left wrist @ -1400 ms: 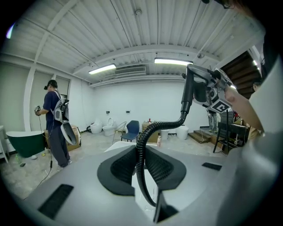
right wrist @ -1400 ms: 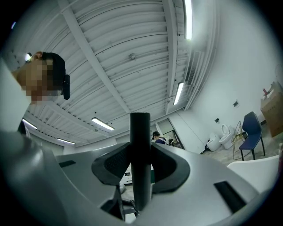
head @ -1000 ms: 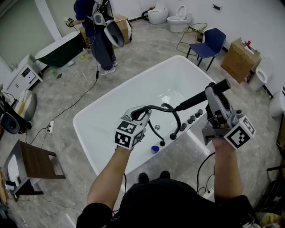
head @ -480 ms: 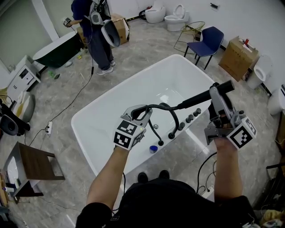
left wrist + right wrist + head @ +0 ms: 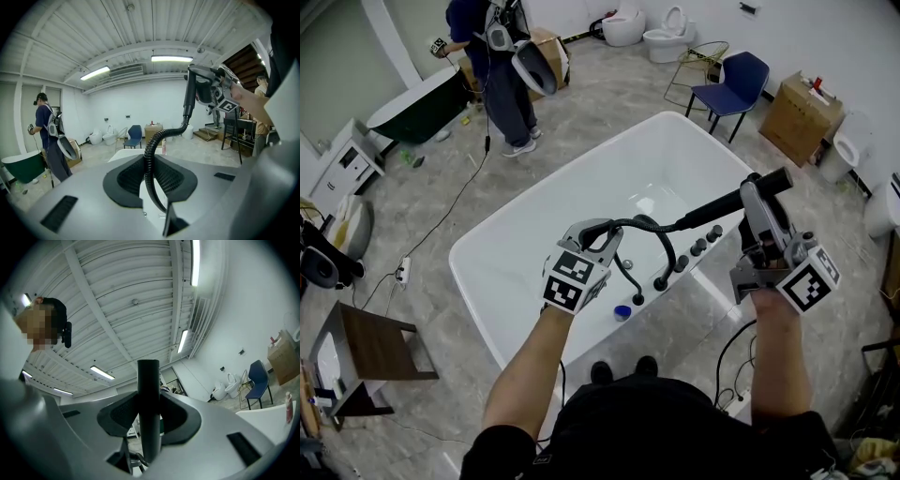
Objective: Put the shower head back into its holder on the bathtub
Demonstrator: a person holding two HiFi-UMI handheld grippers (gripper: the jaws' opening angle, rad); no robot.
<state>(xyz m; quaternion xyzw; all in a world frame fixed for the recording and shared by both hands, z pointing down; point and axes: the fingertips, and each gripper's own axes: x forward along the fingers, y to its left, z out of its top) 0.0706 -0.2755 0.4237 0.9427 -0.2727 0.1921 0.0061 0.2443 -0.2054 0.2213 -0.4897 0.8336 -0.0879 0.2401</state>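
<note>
free: bathtub [image 5: 534, 246] basin | blocked: hose [image 5: 649, 223] loop, faucet knobs [image 5: 700, 248] along near rim

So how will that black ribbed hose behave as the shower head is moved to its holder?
Probably floppy: the hose arcs loosely between the left gripper and the shower head. Its ribbing likely resists slipping in the grip. It will probably drag on the head rather than support it.

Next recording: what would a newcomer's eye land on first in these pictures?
A big white bathtub fills the middle of the head view. Over its near rim, the right claw is closed on a black shower head, while the left claw pinches the black hose that loops away from it. Another person stands at the upper left of the room.
</note>
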